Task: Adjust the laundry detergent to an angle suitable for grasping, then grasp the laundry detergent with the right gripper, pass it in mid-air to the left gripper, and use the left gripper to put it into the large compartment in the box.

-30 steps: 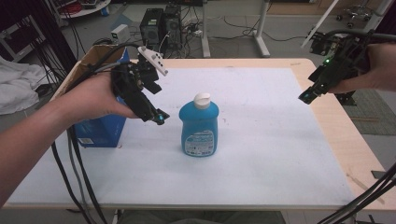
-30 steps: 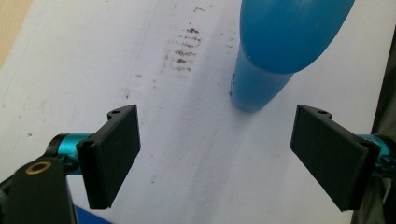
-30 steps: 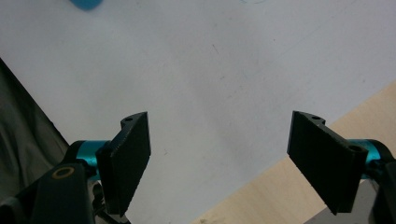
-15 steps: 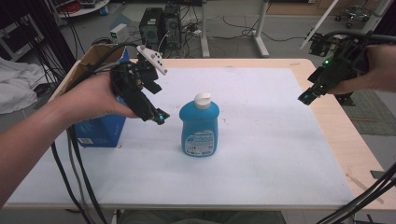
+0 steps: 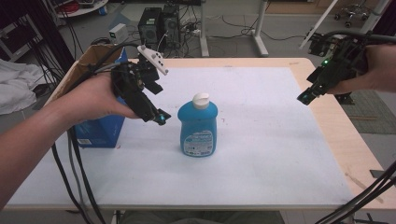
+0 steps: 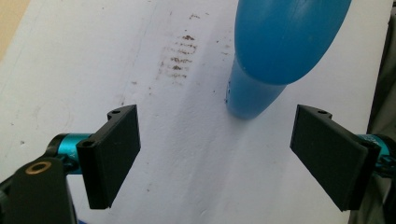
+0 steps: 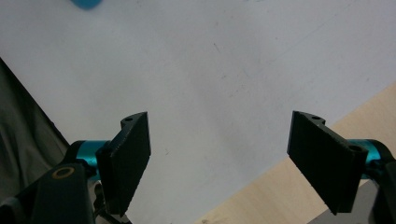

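I see the blue bottle (image 5: 198, 125) standing up in the middle of the white surface (image 5: 261, 154). My left tool (image 5: 158, 117) hangs just beside it, wide open and holding nothing. My right tool (image 5: 304, 97) is far off, wide open and empty too.

Bottle label (image 5: 198, 141) print illegible

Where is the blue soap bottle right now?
In the high view the blue bottle stands upright near the middle of the white table top, just right of the left hand-held gripper, untouched.
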The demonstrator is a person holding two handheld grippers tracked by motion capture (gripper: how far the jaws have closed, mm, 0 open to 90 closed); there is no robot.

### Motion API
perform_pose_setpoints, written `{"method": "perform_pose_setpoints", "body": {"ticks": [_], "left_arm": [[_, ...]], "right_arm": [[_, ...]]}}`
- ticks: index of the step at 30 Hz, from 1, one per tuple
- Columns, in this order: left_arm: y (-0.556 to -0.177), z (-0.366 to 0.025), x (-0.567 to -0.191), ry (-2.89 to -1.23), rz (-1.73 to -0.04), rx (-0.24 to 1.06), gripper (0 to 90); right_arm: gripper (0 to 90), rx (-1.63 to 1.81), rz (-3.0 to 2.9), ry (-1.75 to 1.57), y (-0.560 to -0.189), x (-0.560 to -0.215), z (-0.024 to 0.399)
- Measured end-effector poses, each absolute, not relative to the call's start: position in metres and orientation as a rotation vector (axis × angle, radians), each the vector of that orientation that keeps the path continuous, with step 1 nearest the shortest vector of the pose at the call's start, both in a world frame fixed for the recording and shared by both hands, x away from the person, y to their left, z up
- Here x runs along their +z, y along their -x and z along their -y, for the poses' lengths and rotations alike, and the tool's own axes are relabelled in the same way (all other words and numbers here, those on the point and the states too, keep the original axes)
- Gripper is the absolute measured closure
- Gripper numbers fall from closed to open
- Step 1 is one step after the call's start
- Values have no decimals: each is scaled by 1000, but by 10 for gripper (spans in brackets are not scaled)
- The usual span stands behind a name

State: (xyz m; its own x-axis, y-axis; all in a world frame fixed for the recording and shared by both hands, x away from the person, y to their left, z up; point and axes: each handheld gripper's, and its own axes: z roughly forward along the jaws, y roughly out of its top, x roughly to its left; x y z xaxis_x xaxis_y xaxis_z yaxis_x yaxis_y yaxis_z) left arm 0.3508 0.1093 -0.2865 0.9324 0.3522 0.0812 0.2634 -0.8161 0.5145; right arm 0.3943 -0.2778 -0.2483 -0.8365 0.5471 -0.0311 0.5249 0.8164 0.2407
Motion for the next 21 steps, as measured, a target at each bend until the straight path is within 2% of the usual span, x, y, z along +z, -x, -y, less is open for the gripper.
{"method": "perform_pose_setpoints", "body": {"ticks": [21], "left_arm": [[-348,-109,-283,-2562,-424,231,161]], "right_arm": [[211,348,-2891,-869,-393,-249,280]]}}
